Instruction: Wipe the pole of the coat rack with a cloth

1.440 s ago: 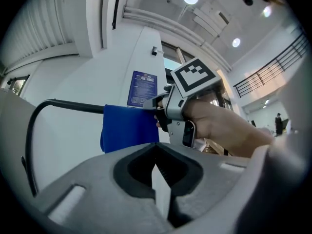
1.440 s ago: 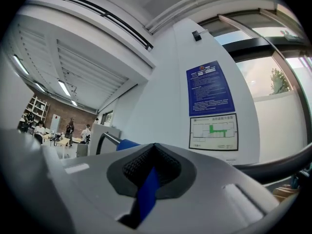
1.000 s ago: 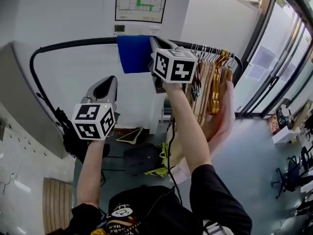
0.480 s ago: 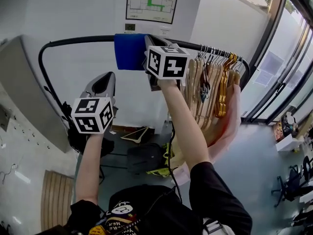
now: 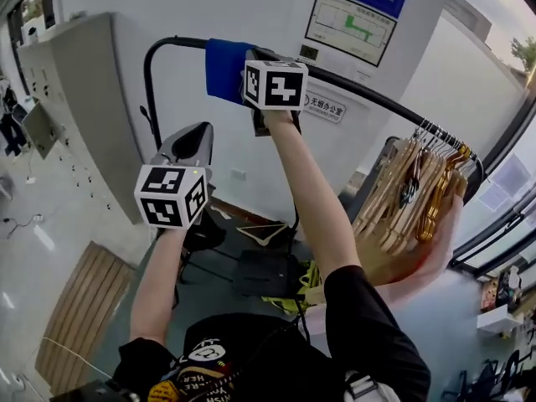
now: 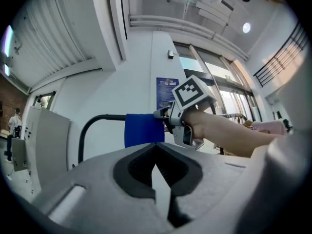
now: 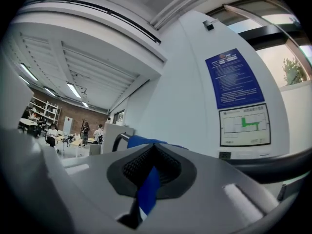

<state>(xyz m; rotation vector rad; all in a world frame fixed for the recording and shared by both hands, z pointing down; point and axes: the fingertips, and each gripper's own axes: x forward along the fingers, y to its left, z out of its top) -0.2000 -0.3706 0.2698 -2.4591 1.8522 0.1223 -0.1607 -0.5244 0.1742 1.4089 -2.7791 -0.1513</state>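
The coat rack's black pole runs from a left bend down toward the right. A blue cloth is wrapped over it near the bend. My right gripper is raised to the pole and shut on the cloth. In the right gripper view a strip of the blue cloth is pinched between the jaws of the right gripper, with the pole at the right. My left gripper is held lower, apart from the pole, and points up. In the left gripper view the left gripper is shut and holds nothing, facing the cloth.
Several wooden hangers hang bunched at the pole's right end. A grey cabinet stands at the left. A black bag and a slatted wooden board lie on the floor. Posters are on the white wall.
My right gripper has slid the blue cloth left along the pole, closer to the left bend. The head view has swung left. The left gripper has stayed low and shut.
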